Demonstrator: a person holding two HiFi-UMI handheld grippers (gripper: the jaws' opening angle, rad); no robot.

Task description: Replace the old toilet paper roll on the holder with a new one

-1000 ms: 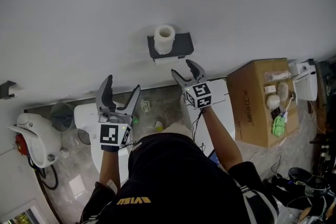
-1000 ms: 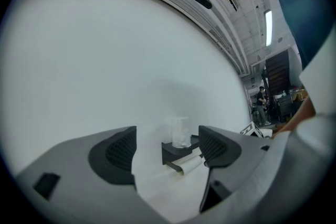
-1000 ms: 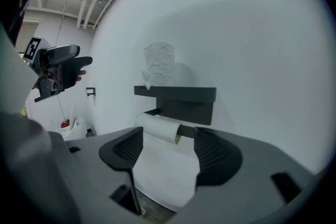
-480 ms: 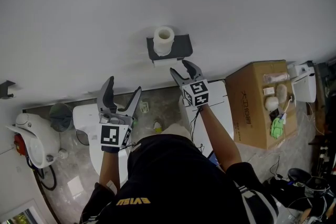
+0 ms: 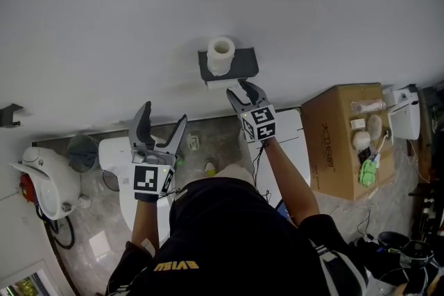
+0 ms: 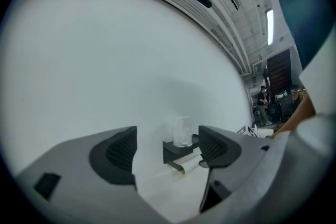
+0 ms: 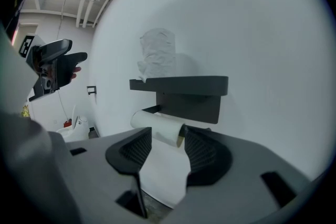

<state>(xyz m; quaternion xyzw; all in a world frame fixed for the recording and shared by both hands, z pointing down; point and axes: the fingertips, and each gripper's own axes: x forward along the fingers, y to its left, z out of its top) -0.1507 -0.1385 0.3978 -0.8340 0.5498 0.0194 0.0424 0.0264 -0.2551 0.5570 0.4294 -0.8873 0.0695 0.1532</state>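
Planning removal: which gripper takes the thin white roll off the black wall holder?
Right. The right gripper is almost at the thin white roll on the black wall holder, jaws just closing, nothing between them yet; left gripper farther away.

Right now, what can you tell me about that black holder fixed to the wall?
The holder is a matte black, metal-looking fixture mounted flat against the white wall. It has a level shelf on top, a back plate beneath it and a bar below that. A white roll stands upright near one end of the shelf. A thin roll, nearly used up, lies level on the bar.
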